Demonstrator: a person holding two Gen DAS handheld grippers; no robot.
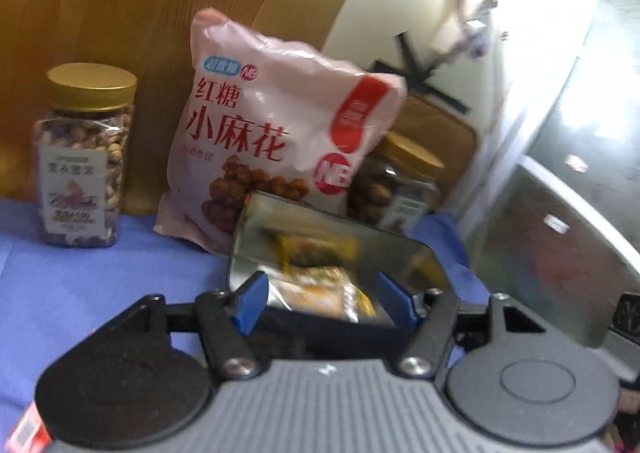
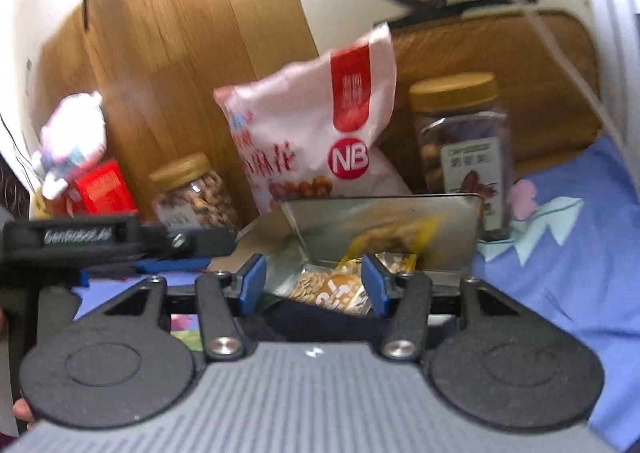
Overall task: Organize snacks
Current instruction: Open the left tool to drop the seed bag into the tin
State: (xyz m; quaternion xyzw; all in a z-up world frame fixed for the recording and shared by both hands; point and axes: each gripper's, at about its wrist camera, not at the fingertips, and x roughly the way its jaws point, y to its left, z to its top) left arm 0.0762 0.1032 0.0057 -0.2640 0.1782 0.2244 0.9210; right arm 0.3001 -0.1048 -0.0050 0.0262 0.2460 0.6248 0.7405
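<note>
An open metal tin with its lid raised holds orange snack packets. It sits on a blue cloth. Behind it a pink snack bag leans on a wooden panel. A gold-lidded nut jar stands at the left and another jar at the right. My left gripper is open, its blue pads either side of the tin's near end. My right gripper is open just before the tin, over the packets.
The blue cloth covers the surface. A wooden panel stands behind. A red box and a white pack lie at the far left. The left gripper's body shows in the right wrist view.
</note>
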